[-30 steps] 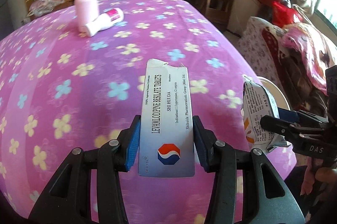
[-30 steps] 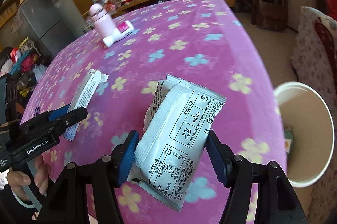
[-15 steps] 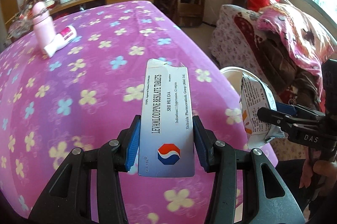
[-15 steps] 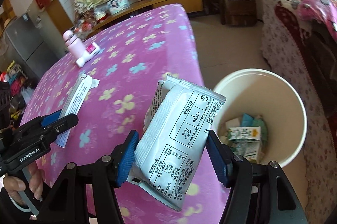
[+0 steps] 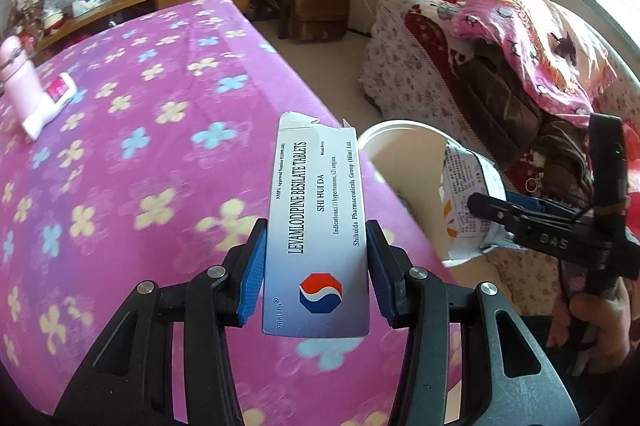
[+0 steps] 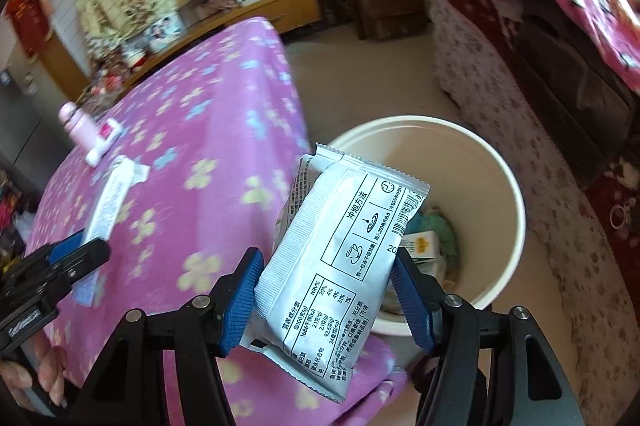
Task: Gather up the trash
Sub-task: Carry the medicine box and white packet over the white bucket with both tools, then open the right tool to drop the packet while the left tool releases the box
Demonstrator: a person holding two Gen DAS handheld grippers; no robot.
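cream plastic bin (image 6: 508,186) has swung into view beside the pink floral bed (image 5: 160,130). right gripper (image 6: 328,290) fingers grip the silver food sachet (image 6: 336,258) over its rim; left gripper (image 5: 316,266) clamps the tablet box (image 5: 320,234), trailing above the bed's edge. dropping comes next.

A white tablet box (image 5: 316,230), printed with black lettering and a red-and-blue octagon, is standing upright with its torn top flap open, hanging above the pink cover near its right edge. A silvery white packet (image 6: 340,254) with black printed panels is tilting to the right, its upper corner hanging over the rim of a cream bin (image 6: 496,178). The bin is standing on the floor just beside that edge, already holding cartons and wrappers.
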